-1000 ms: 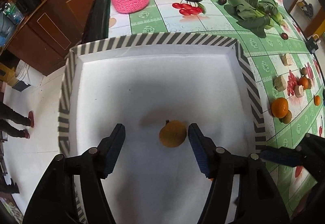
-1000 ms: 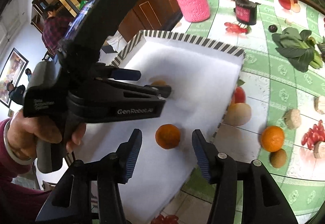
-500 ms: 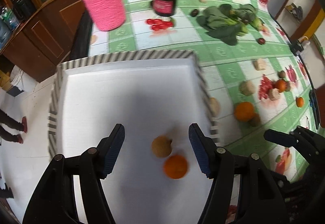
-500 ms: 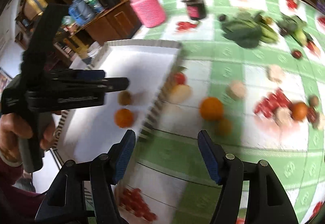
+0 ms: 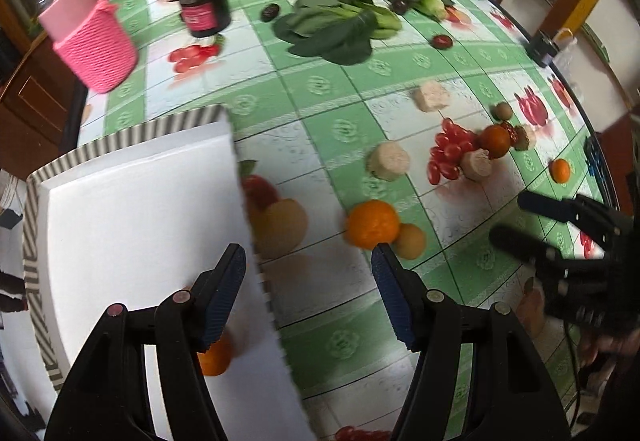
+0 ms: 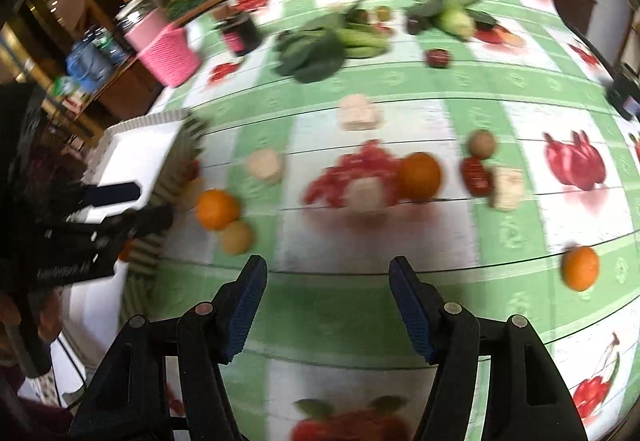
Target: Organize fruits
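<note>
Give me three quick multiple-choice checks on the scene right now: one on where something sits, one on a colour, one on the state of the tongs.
1. Where is the big orange nearest the white tray?
A. inside the tray
B. on the tablecloth, touching a tan fruit
C. on the leafy greens

2. What colour is the knitted sleeve on the jar?
A. pink
B. blue
C. yellow

3. How are the left tongs and right tongs?
A. both gripping fruit
B. left gripping an orange
C. both open, holding nothing

Answers: 1 B, it lies outside the striped rim against the tan fruit; 2 A, the knit is bright pink; 3 C, only tablecloth and tray show between the pads.
</note>
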Tool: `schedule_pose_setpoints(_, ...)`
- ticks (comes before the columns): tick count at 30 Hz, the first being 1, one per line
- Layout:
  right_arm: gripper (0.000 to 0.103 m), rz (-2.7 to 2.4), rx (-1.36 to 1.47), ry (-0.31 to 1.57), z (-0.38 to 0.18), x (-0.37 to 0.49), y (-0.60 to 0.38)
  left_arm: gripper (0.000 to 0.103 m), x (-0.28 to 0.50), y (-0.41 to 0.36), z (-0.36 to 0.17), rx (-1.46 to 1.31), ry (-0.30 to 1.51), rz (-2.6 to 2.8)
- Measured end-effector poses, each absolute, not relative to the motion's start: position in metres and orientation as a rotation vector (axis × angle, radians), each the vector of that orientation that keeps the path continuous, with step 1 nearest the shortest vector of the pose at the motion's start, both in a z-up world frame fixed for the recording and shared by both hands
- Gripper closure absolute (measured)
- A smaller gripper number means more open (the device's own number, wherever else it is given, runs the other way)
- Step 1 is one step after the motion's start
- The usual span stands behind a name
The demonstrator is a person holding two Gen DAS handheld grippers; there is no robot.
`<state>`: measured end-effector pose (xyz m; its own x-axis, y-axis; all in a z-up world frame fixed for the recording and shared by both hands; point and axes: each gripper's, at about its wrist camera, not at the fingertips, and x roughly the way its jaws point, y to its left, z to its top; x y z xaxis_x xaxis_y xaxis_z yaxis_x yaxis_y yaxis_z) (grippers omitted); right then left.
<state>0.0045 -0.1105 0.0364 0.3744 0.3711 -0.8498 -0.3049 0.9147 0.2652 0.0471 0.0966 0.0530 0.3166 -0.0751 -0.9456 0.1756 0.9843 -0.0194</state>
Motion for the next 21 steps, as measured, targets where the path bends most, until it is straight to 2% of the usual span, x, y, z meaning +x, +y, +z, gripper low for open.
schedule_pose_setpoints(3,0.043,0.421,0.055,1.109,0.032,0.016,-0.116,0.035,0.050,0.088,0.048,0.139,1.233,-0.147)
schedule_pose_setpoints(14,0.054,0.440,0.023,1.107,0.021,0.037,-0.115,0.035,0.056,0.073,0.060,0.203,1.188,-0.203)
schedule_pose_setpoints(21,0.054,0.448,-0.010,1.098,0.017,0.045,-0.106,0.035,0.059,0.061,0.049,0.279,1.211,-0.279)
